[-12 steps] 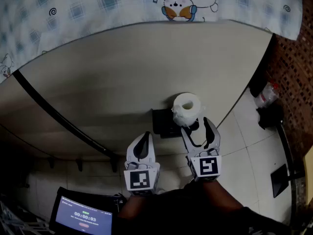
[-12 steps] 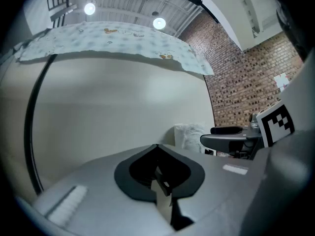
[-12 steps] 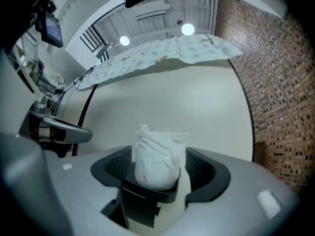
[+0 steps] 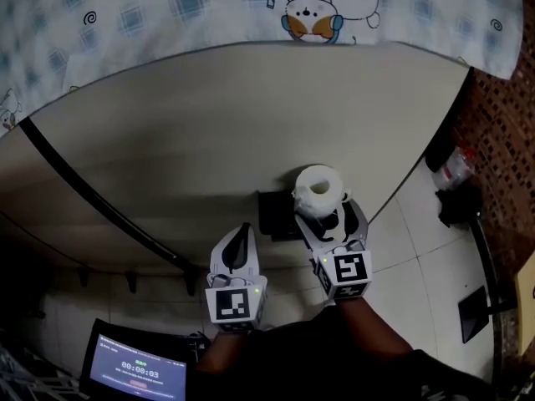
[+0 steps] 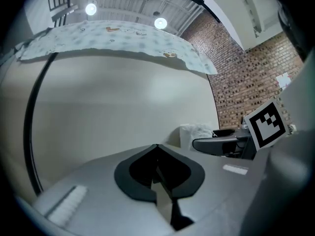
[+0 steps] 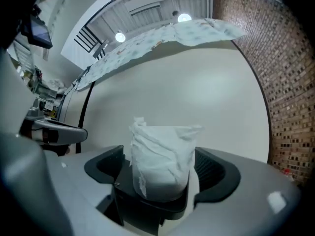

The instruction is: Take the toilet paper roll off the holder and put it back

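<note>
A white toilet paper roll (image 4: 318, 189) stands upright on a black holder (image 4: 276, 214) fixed to the beige wall. My right gripper (image 4: 328, 211) is open, and the roll (image 6: 165, 146) sits between its wide jaws. I see a gap on the left side of the roll, while the right jaw lies close against it. The holder's black bracket (image 6: 147, 205) shows under the roll. My left gripper (image 4: 243, 229) hovers to the left of the holder, shut and empty, its jaws (image 5: 157, 147) meeting at a point. The left gripper view shows the roll (image 5: 197, 134) off to the right.
A patterned cloth (image 4: 251, 7) hangs across the top of the wall. A black pipe (image 4: 92, 195) runs diagonally down the wall at left. At right there is a brick wall (image 4: 501, 132) and a plastic bag (image 4: 456, 165). A timer screen (image 4: 138, 373) sits at lower left.
My right gripper has moved forward so that its jaws now flank the roll. The left gripper has shifted slightly left and stayed shut.
</note>
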The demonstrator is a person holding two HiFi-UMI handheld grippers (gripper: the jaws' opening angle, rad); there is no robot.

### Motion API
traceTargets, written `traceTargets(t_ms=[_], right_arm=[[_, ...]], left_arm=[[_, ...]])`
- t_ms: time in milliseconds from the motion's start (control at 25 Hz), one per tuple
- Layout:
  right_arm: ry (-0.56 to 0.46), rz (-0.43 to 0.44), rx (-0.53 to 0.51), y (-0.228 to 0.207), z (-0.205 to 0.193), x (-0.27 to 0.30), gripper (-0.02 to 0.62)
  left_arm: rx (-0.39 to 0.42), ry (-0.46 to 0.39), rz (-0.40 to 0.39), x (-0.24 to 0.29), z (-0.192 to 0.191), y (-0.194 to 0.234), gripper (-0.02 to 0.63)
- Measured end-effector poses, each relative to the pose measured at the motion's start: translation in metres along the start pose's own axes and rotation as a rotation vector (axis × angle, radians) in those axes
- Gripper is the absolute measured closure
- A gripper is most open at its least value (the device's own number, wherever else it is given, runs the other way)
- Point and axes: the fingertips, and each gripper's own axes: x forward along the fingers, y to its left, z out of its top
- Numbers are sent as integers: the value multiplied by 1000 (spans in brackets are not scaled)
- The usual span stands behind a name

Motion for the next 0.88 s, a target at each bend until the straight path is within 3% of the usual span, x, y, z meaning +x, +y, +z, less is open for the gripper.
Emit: traceTargets(t_ms=[480, 880], right_arm=[[69, 50, -7, -3, -6, 26, 155], [59, 63, -21, -2, 0, 19, 161]], left_arm=[[-3, 16, 7, 10, -3, 4, 588], [-8, 37, 15, 5, -7, 3, 588]])
